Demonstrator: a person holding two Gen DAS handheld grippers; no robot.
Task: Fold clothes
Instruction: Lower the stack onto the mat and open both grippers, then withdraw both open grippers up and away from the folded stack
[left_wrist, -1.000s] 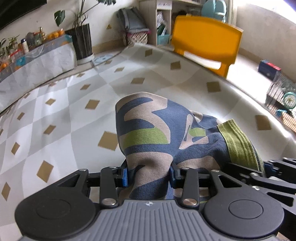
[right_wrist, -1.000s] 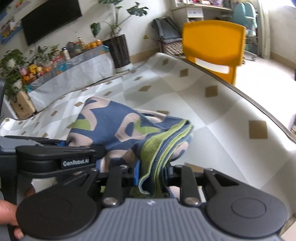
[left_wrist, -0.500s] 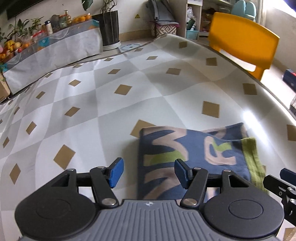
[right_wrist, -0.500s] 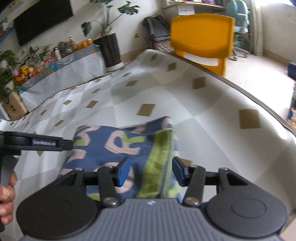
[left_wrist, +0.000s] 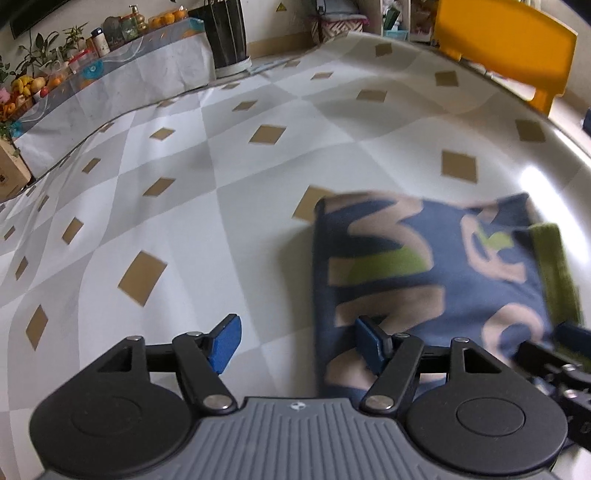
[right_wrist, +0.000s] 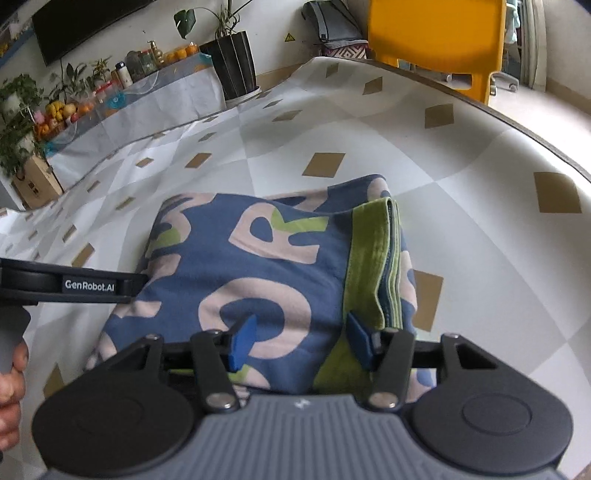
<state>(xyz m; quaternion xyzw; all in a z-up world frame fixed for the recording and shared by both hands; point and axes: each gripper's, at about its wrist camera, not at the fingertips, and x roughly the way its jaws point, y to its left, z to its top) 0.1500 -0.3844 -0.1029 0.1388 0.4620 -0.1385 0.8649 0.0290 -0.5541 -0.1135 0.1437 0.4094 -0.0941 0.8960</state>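
- Both claws have let go: a second ago each was pinched on bunched cloth held off the bench, and now the folded garment (right_wrist: 266, 266) lies flat on the bench (left_wrist: 192, 206).
- Our left claw (left_wrist: 295, 345) has just been opening; its pads are spread, the garment's left edge sits between them, and neither pad presses on it.
- Our right claw (right_wrist: 301, 341) has also just been opening; it stands parted over the near end of the garment, beside the green waistband (right_wrist: 373, 266), gripping nothing.
- From the right claw, the garment stretches straight ahead as a neat rectangle, with the waistband along its right side.
- We judge this fold as laid down and released; what remains is probably a smoothing or one more fold.
- At the left edge, our hand (right_wrist: 11, 391) holds the left claw's handle.
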